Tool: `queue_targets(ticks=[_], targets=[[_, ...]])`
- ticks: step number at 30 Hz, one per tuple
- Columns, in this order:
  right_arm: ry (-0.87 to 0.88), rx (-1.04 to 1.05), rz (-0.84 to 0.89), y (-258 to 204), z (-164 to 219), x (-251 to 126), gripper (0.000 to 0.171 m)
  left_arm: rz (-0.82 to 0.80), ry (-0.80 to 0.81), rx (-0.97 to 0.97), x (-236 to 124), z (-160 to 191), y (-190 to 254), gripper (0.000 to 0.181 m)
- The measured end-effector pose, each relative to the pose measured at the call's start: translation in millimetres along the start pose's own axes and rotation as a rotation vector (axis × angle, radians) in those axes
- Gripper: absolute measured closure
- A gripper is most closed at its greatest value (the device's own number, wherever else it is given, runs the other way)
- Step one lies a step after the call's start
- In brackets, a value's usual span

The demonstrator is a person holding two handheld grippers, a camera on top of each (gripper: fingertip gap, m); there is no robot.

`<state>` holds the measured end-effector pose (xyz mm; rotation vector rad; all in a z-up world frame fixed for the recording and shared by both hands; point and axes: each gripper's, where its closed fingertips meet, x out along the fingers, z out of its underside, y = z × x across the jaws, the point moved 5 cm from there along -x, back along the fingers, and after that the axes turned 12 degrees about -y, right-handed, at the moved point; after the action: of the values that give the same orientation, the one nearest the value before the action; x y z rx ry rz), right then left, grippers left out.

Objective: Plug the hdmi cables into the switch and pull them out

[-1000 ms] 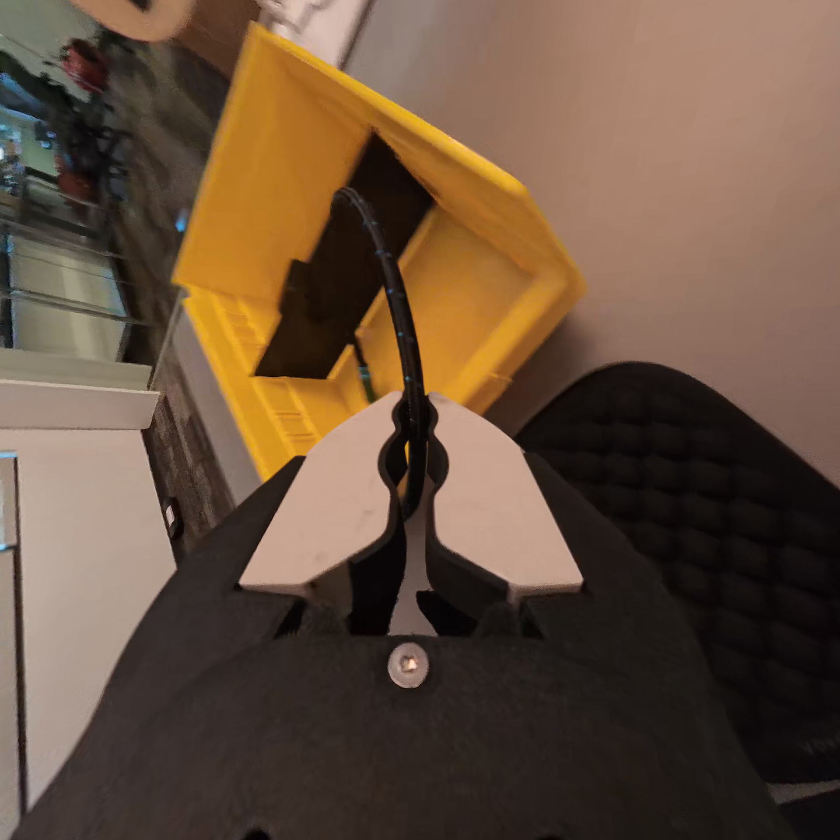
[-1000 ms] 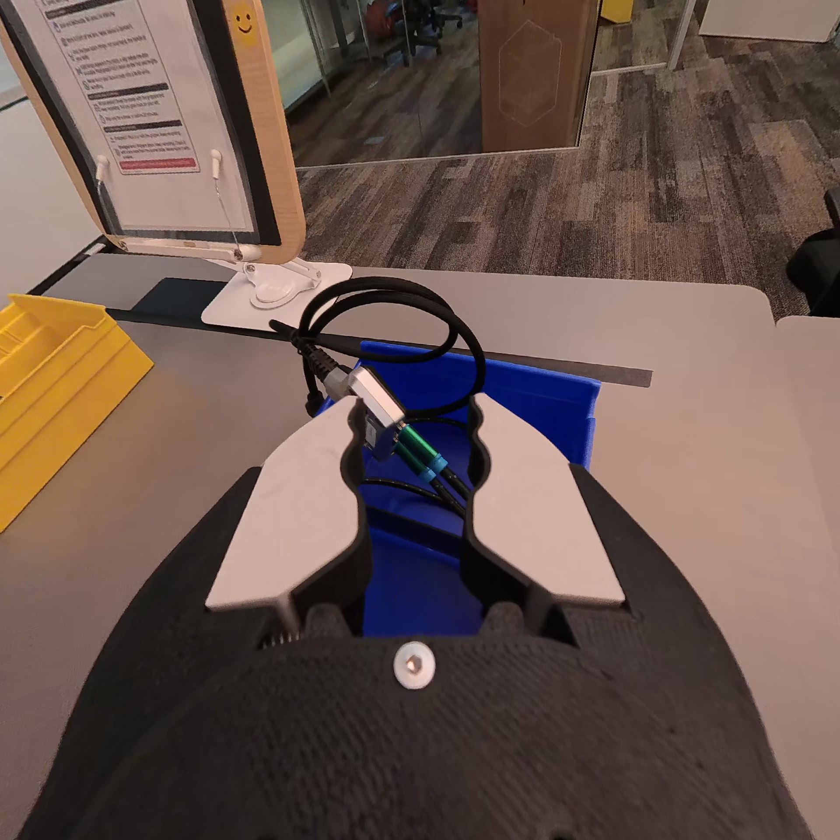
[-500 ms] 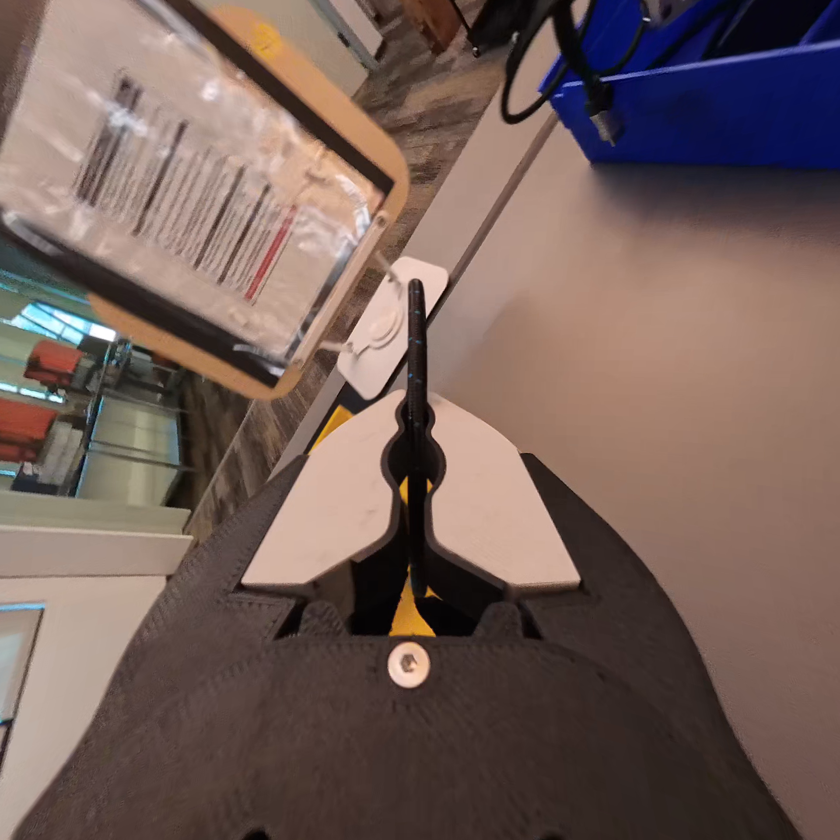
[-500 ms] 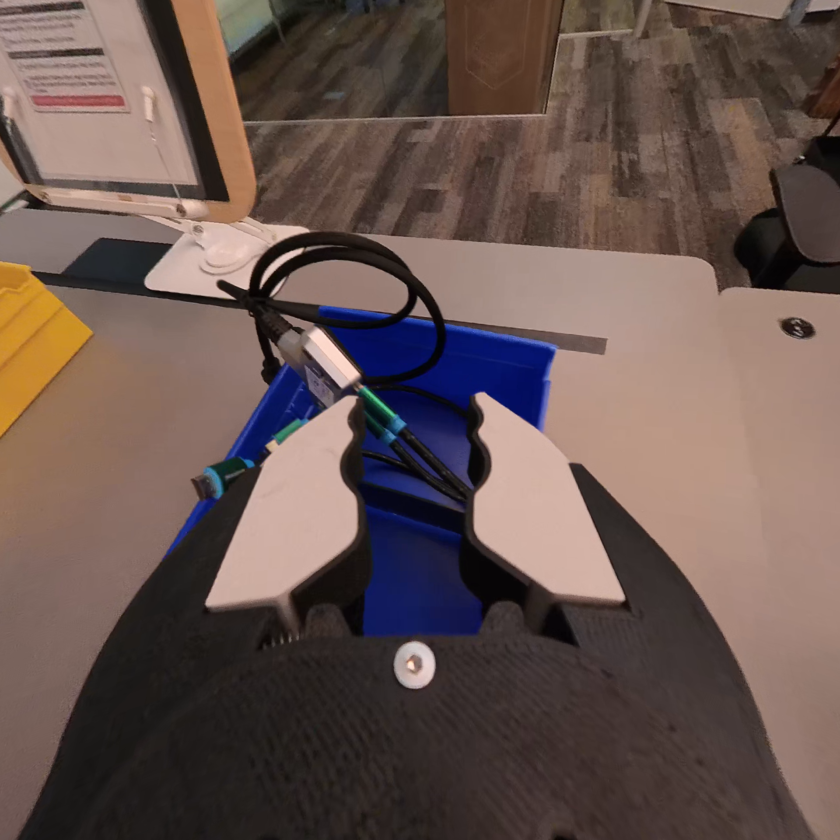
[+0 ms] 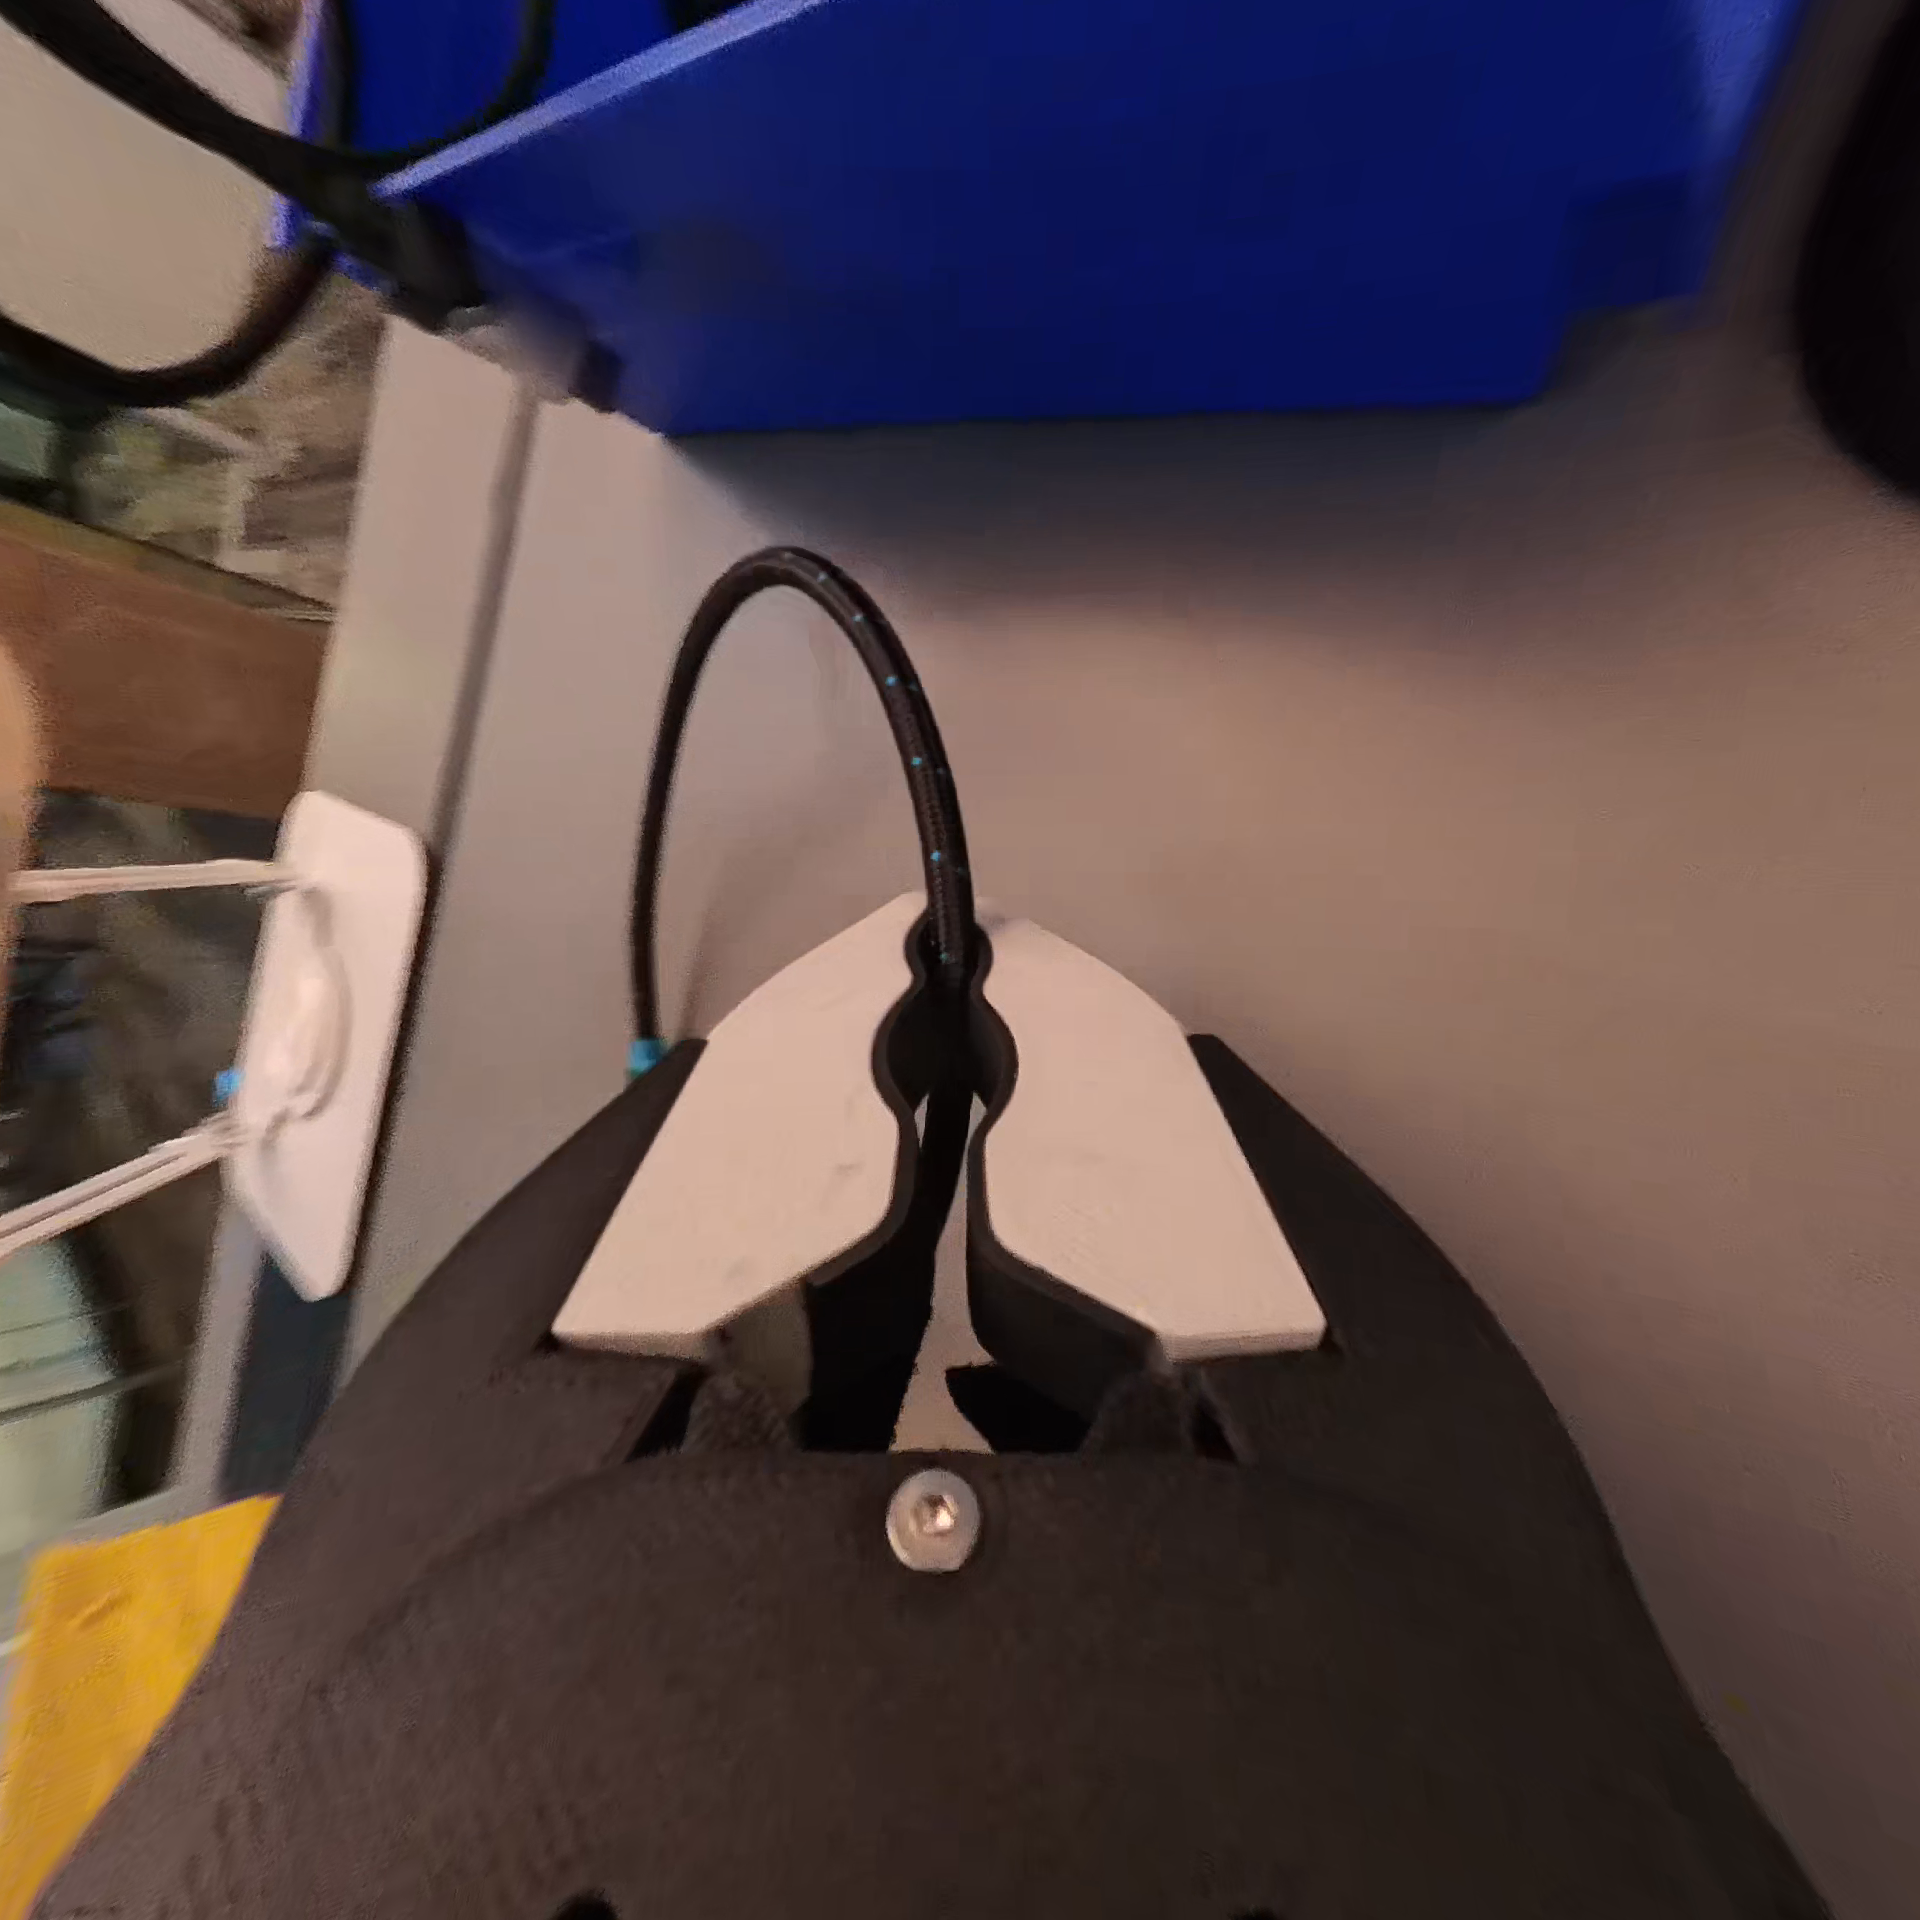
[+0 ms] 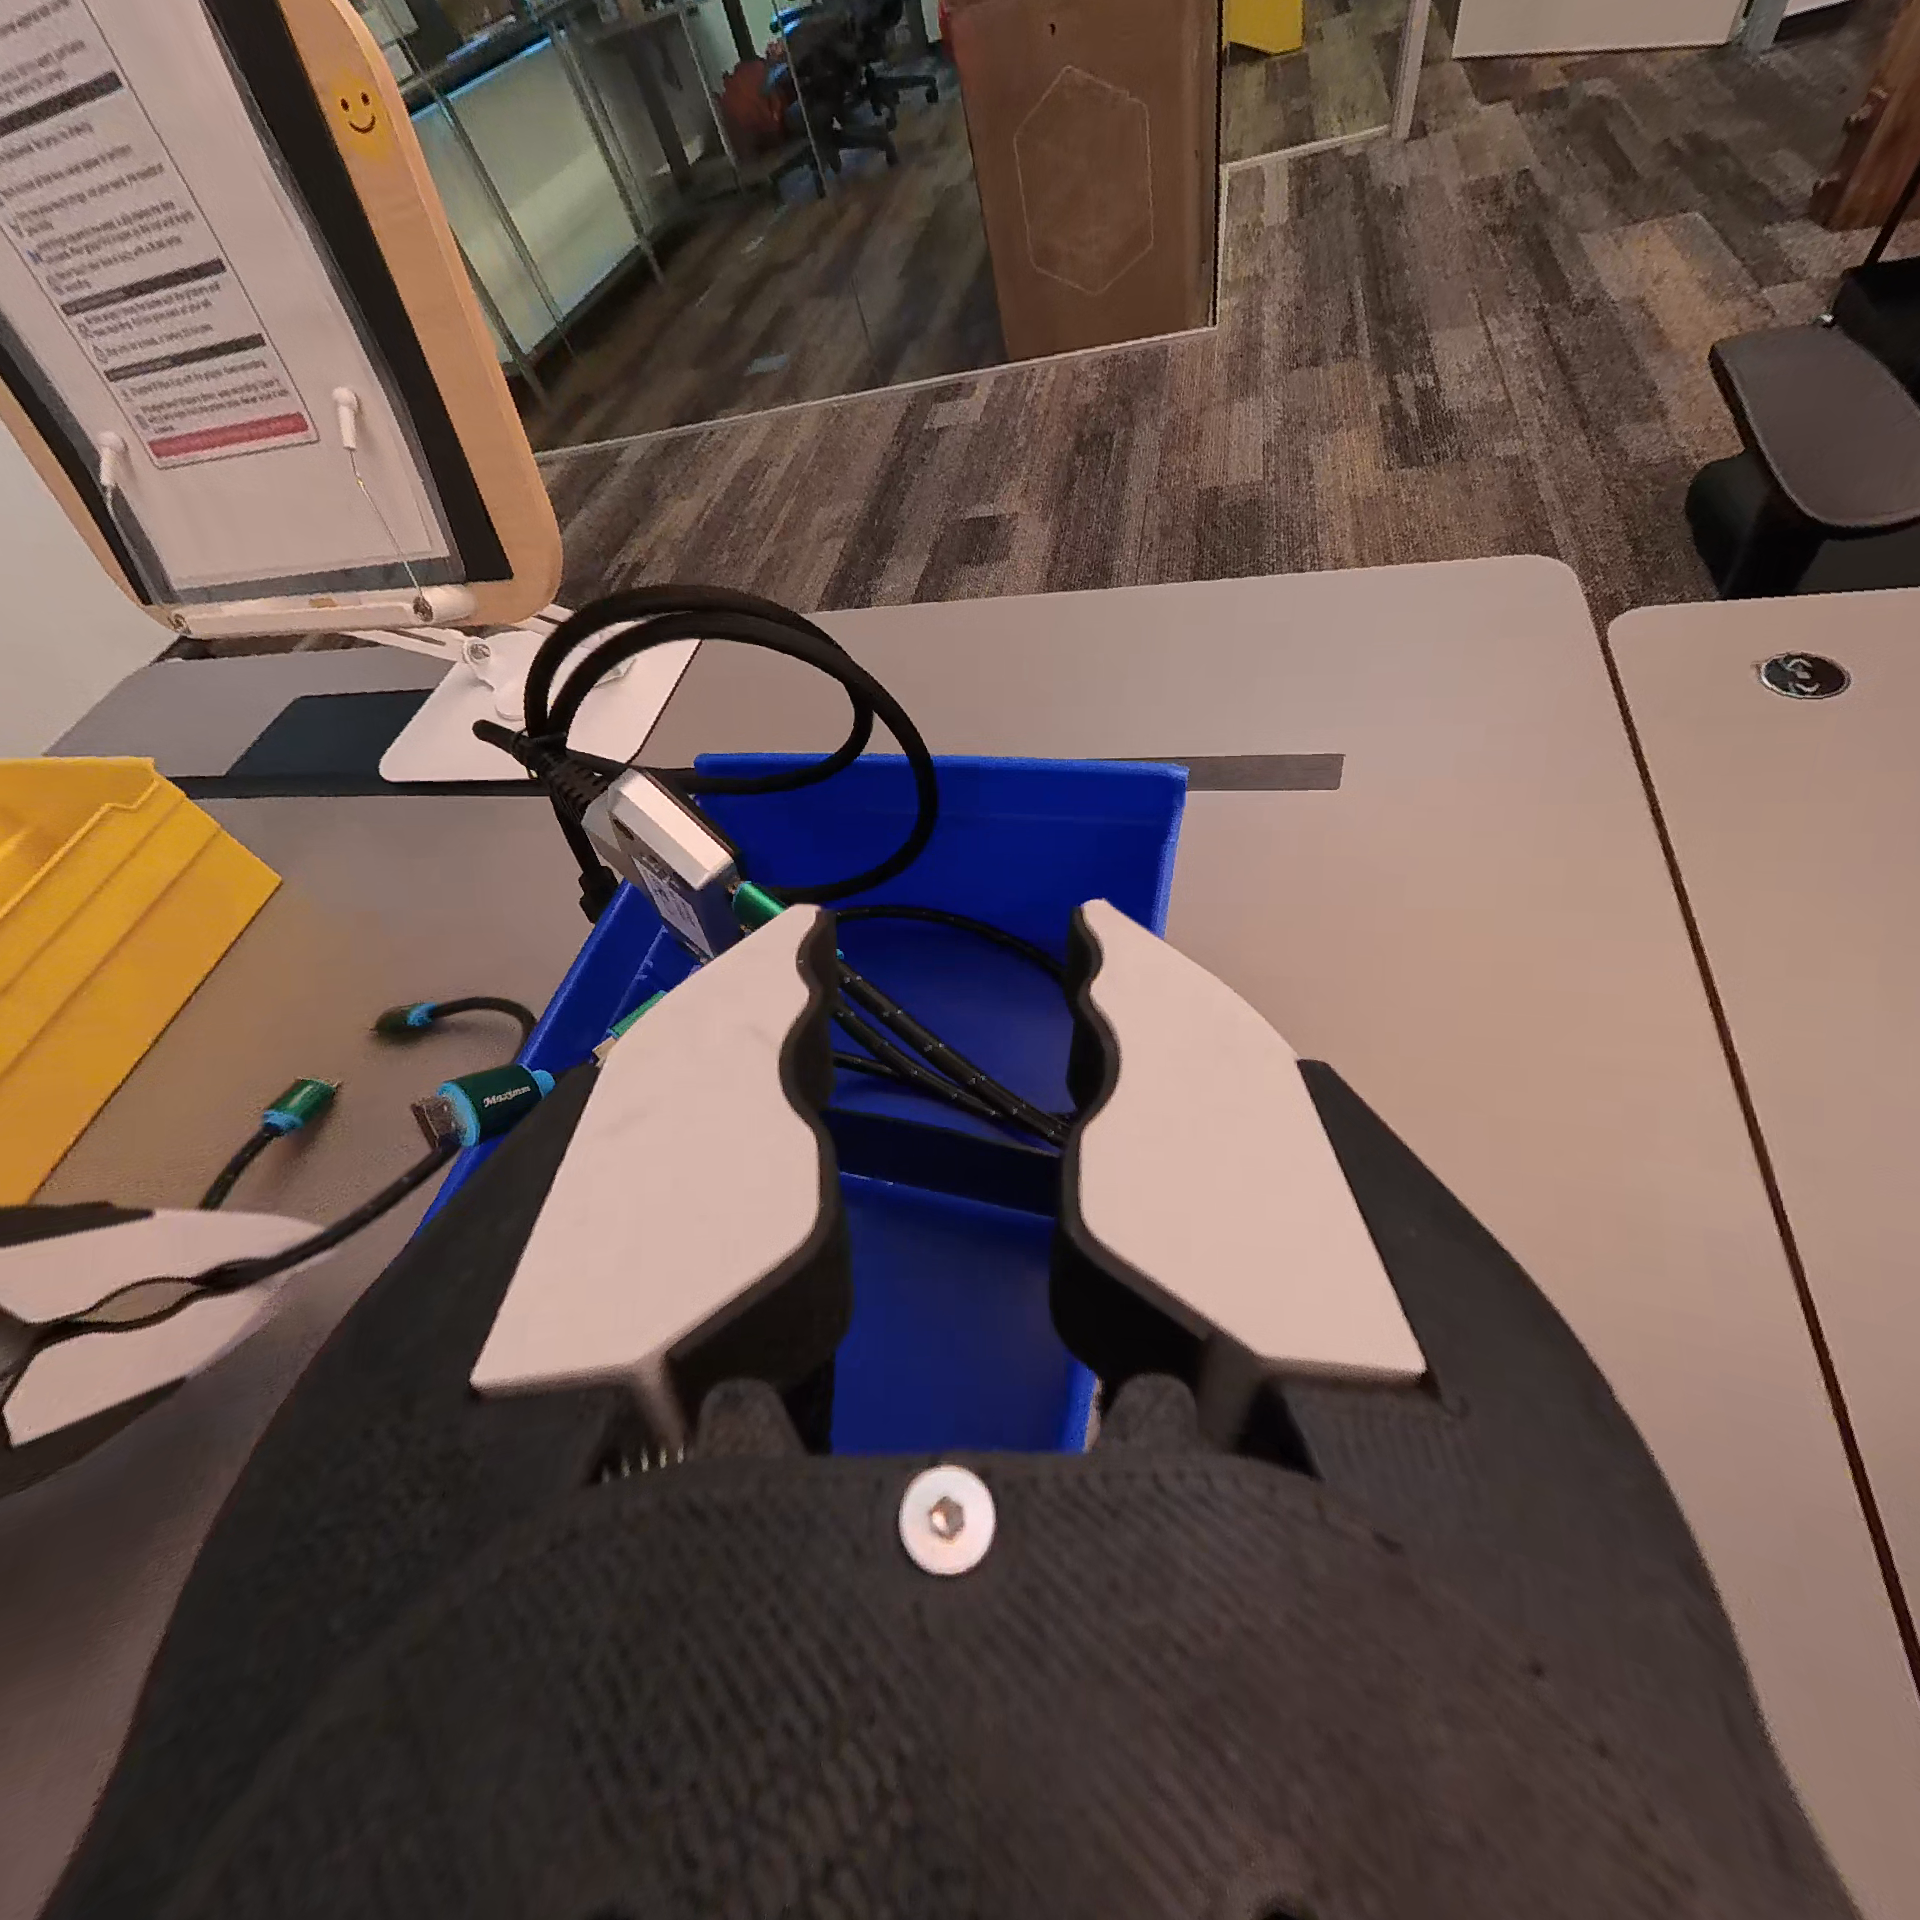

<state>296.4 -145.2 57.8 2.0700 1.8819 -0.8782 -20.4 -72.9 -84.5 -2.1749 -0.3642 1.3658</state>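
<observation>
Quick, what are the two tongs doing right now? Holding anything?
Left tongs: closed on a black cable.
Right tongs: open and empty, over the blue bin.

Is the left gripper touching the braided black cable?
Touching. The left wrist view shows the left gripper clamped on the braided black cable, which loops out from between its fingertips.

Left hand-held gripper [image 5: 948, 940], clamped on the braided HDMI cable [image 5: 920, 769], now points at the side wall of the blue bin [image 5: 1143, 239] at 12 o'clock; a second ago it faced the yellow bin [image 5: 94, 1673]. In the right wrist view it has entered at 8 o'clock [image 6: 135, 1273], and plug ends [image 6: 488, 1096] now lie on the counter [image 6: 343, 904] at 9 o'clock.
</observation>
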Motion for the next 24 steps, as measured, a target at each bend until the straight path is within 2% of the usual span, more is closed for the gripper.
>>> queue_targets(ticks=[4, 6, 7, 10, 12, 14, 16, 17, 20, 24], targets=[[-0.031, -0.017, 0.007, -1.9, 0.7, 4.9, 0.127, 0.291, 0.063, -0.116, -3.7, -6.3, 17.9, 0.161], [-0.041, -0.022, 0.008, -2.8, 1.8, 5.6, 0.127, 0.43, 0.084, -0.207, -10.2, -8.0, 15.0, 0.14], [-0.043, -0.024, 0.009, -3.1, 2.0, 5.4, 0.127, 0.499, 0.11, -0.256, -16.3, -9.0, 10.9, 0.135], [-0.036, -0.024, 0.0, -4.1, 2.2, 4.1, 0.127, 0.657, 0.236, -0.378, -50.0, -5.7, -18.7, 0.134], [-0.028, -0.021, -0.015, -4.7, 2.0, 3.3, 0.127, 0.598, 0.326, -0.433, -81.0, 13.2, -63.7, 0.134], [-0.019, -0.02, -0.02, -5.0, 0.5, 3.0, 0.127, 0.398, 0.38, -0.493, -108.7, 51.2, -123.6, 0.134], [-0.012, -0.02, -0.023, -6.3, -2.1, 4.1, 0.128, 0.142, 0.368, -0.545, -125.6, 103.7, -183.2, 0.131], [-0.011, -0.023, -0.023, -7.3, -3.6, 5.2, 0.128, 0.072, 0.352, -0.556, -129.1, 130.1, -206.5, 0.132], [-0.033, -0.042, -0.005, -11.5, -6.1, 11.0, 0.127, 0.044, 0.235, -0.527, -115.7, 195.7, -254.1, 0.138], [-0.089, -0.097, 0.047, -17.9, -5.0, 17.6, 0.127, 0.22, -0.099, -0.386, -66.1, 253.8, -256.2, 0.13]])
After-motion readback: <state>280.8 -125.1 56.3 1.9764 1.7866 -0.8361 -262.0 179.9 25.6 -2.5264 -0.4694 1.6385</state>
